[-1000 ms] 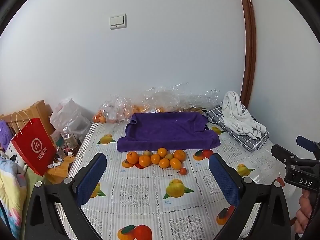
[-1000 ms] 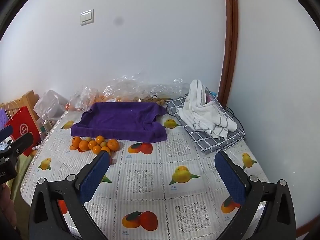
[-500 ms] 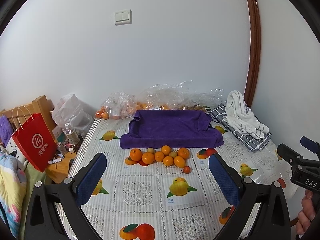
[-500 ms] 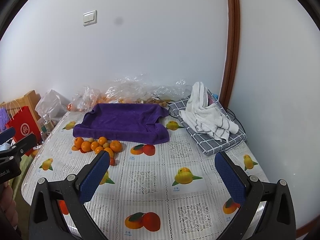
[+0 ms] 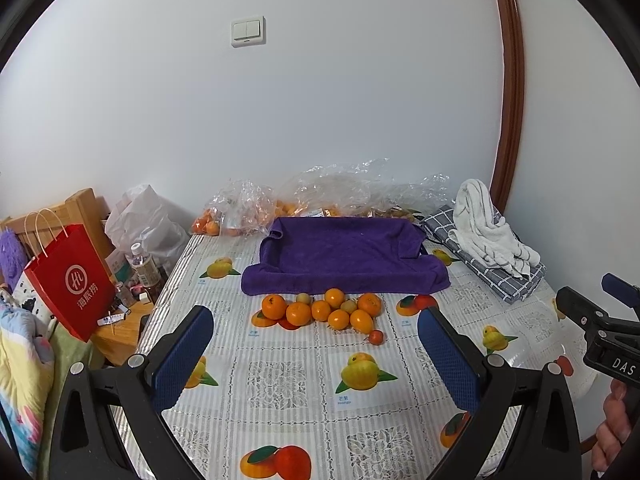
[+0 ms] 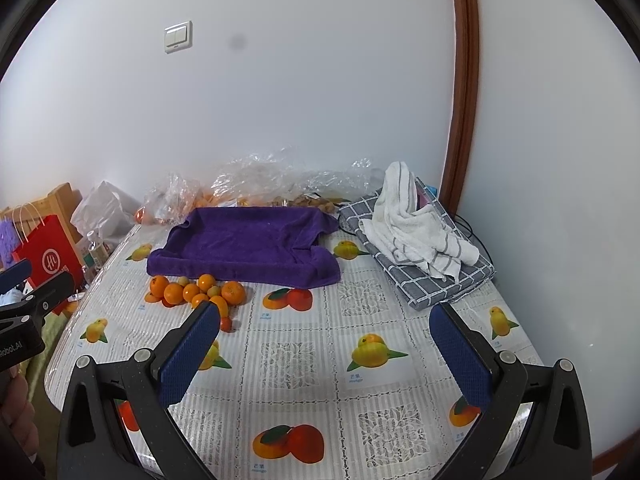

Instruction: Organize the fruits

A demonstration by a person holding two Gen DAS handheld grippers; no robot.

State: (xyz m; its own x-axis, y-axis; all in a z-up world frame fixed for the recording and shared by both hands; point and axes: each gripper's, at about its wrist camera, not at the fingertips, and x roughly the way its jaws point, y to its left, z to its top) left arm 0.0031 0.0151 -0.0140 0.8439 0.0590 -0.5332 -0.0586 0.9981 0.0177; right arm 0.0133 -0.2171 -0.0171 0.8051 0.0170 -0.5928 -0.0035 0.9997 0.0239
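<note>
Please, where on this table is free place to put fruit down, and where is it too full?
Free: the tablecloth between the grippers and the purple towel, and the towel's flat top. Crowded: the pile of oranges at the towel's front edge, the plastic bags along the wall, the folded cloths in the right corner.

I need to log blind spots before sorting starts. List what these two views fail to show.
- Contents of the clear plastic bags: both views, crinkled glare hides most of the fruit inside.
- What lies beneath the purple towel: both views, fully draped.
- Small greenish fruits in the orange pile: too small to identify.
- The pile's near edge: right wrist view, the right gripper finger covers it.
- Table front edge: cut off by the frame.
</note>
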